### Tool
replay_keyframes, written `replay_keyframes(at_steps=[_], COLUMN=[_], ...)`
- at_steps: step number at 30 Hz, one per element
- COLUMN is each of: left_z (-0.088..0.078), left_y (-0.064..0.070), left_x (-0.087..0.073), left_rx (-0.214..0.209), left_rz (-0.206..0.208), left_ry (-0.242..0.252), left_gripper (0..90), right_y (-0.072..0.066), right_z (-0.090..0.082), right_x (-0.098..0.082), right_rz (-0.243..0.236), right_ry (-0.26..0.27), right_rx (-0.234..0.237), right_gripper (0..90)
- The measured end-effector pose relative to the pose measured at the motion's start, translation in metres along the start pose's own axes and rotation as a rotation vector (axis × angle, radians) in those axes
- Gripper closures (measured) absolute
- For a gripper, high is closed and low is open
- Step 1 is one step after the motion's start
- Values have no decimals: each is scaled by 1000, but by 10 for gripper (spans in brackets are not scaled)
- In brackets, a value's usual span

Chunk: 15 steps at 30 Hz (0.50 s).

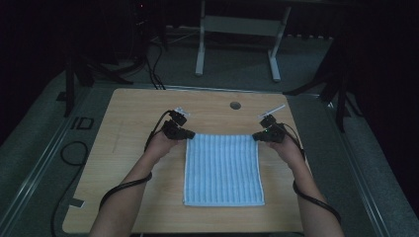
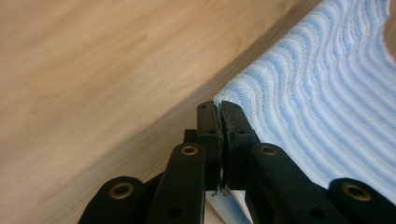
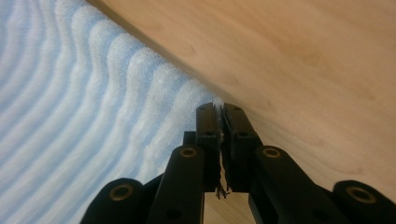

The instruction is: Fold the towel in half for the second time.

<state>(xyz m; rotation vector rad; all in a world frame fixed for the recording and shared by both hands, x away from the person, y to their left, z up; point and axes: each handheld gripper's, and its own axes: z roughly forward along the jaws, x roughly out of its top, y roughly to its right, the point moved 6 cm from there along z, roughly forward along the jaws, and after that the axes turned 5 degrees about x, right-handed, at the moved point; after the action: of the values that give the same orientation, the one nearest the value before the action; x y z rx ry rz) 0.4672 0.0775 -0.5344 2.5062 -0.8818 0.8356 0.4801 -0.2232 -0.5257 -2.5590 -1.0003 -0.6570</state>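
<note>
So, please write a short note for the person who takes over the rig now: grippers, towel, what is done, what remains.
Left gripper: shut on the far left corner of the striped towel.
Right gripper: shut on the far right corner.
Towel: spread flat on the wooden table, near edge towards the person.
Done: both far corners gripped.
Left: probably lift and fold the far edge over to the near edge, then release.

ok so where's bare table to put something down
Bare wood lies left of the towel out to the table edge, and behind it around the round hole. The right strip is narrower. It is crowded at the far corners, where the left gripper and right gripper pinch the towel.
</note>
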Motion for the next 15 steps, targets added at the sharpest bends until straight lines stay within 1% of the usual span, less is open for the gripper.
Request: replay_keyframes(at_steps=[1,2,3,4,5,6,8,9,10,11,13,14,15], left_z=[-5,-10,-17,-21,-29,-34,-43,-49,-52,-56,-65,-67,-72], left_y=[1,2,5,7,12,15,23,29,33,38,50,54,61], left_x=[1,1,2,2,2,0,-4,-8,-10,-13,-23,-26,-32], left_rx=[-14,-18,-25,-33,-44,-58,-78,-99,-104,-113,-129,-138,-145], left_rz=[4,11,30,37,49,59,79,92,93,104,139,141,150], left_ry=[2,12,20,20,37,43,38,41,44,42,45,48,49], left_gripper=[868,868,867,867,867,867,867,866,866,867,866,866,866], right_y=[-3,-6,-9,-13,-16,-20,-25,-29,-34,-37,-48,-53,-57], right_z=[-5,-11,-16,-24,-28,-35,-44,-49,-54,-57,-66,-69,-72], right_x=[2,3,4,4,3,2,-3,-7,-12,-16,-28,-34,-39], right_rz=[-12,-25,-43,-58,-67,-82,-98,-112,-122,-129,-153,-165,-164], right_ry=[13,21,32,47,54,65,78,85,91,95,115,123,126], right_rx=[5,7,5,10,15,24,37,47,54,56,64,69,69], right_gripper=[859,858,858,858,858,858,858,858,858,858,857,858,857])
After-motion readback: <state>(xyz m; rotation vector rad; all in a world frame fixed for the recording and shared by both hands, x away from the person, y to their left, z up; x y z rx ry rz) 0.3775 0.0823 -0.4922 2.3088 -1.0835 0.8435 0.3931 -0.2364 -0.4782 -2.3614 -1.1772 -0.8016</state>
